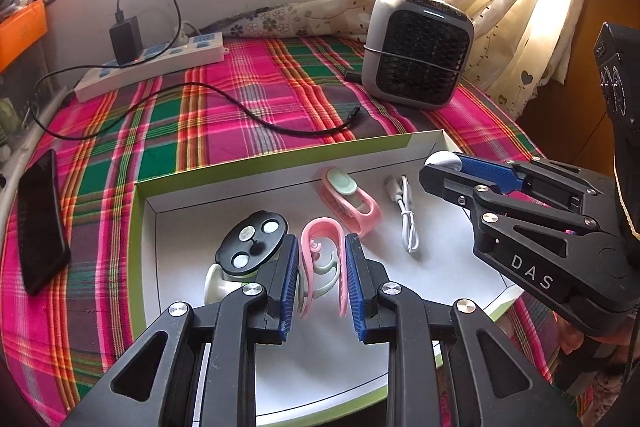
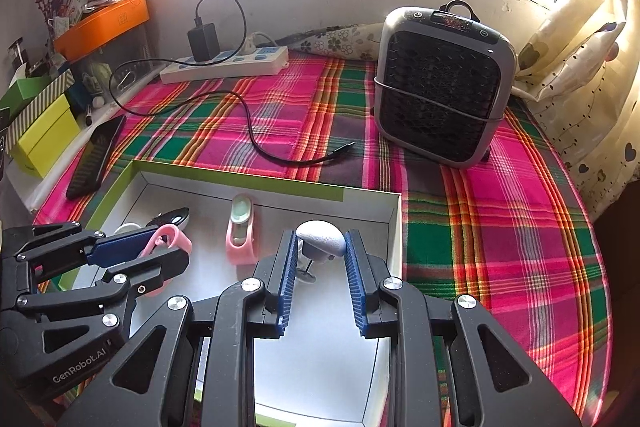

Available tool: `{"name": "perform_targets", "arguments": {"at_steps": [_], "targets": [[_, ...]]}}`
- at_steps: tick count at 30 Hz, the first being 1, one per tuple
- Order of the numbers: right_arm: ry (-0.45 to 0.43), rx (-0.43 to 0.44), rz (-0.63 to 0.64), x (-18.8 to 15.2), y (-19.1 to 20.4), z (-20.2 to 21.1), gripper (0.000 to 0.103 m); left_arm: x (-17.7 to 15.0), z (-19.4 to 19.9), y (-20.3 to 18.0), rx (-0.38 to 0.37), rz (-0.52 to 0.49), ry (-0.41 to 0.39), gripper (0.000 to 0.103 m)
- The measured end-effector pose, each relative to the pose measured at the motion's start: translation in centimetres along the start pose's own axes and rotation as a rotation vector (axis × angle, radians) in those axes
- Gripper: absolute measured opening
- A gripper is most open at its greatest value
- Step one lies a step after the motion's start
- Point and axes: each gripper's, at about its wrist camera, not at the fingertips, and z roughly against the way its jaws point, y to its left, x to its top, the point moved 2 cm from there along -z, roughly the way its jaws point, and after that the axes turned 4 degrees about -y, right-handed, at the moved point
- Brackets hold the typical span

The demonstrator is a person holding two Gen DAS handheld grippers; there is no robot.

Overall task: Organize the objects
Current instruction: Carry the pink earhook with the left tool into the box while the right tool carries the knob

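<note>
Left gripper [image 1: 322, 263]: nearest the lens, its jaws are closing around a pink clip [image 1: 320, 259] just above the tray floor; whether the pads are actually pressing it is unclear.
Right gripper [image 2: 321, 253]: its jaws are pinching a white knob [image 2: 320, 241] near the tray's far right corner, over the floor.
Bed [image 2: 500, 227]: a plaid cloth is covering it, and everything is sitting on that.
Tray [image 1: 260, 167]: the shallow white tray with a green rim is serving as the collecting place.
Fan [image 2: 440, 87]: it is standing outside the tray, well apart.
Strip [image 1: 160, 65]: it is lying by the wall with a charger [image 1: 126, 41] plugged in and a black cable [image 1: 240, 111] trailing across the cloth.
Phone [image 1: 40, 219]: it is lying outside the tray, to its left.
Already in the tray: a black disc [image 1: 252, 243], a second pink clip [image 1: 352, 203] and a white cable [image 1: 406, 215] are resting on the floor.
Progress: small items appear mostly gathered; the two held pieces are apparently awaiting placement, and the phone and black cable may be left.
</note>
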Motion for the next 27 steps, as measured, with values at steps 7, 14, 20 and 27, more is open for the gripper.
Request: {"name": "perform_targets", "arguments": {"at_steps": [7, 14, 20, 27], "targets": [[0.025, -0.019, 0.014, 0.2, -0.2, -1.6, 0.025, 0.3, -0.9, -0.1, 0.006, -0.011, 0.015, 0.021], [0.040, -0.041, 0.032, 0.1, -0.4, -2.6, 0.025, 0.7, -1.6, -0.3, 0.013, -0.016, 0.018, 0.021], [0.044, -0.035, 0.030, -0.1, -0.3, -3.0, 0.025, 0.7, -1.9, -0.6, 0.023, -0.028, 0.020, 0.021], [0.045, -0.026, 0.037, -0.1, -0.1, -3.3, 0.025, 0.7, -2.4, -0.6, 0.024, -0.028, 0.031, 0.021]]}}
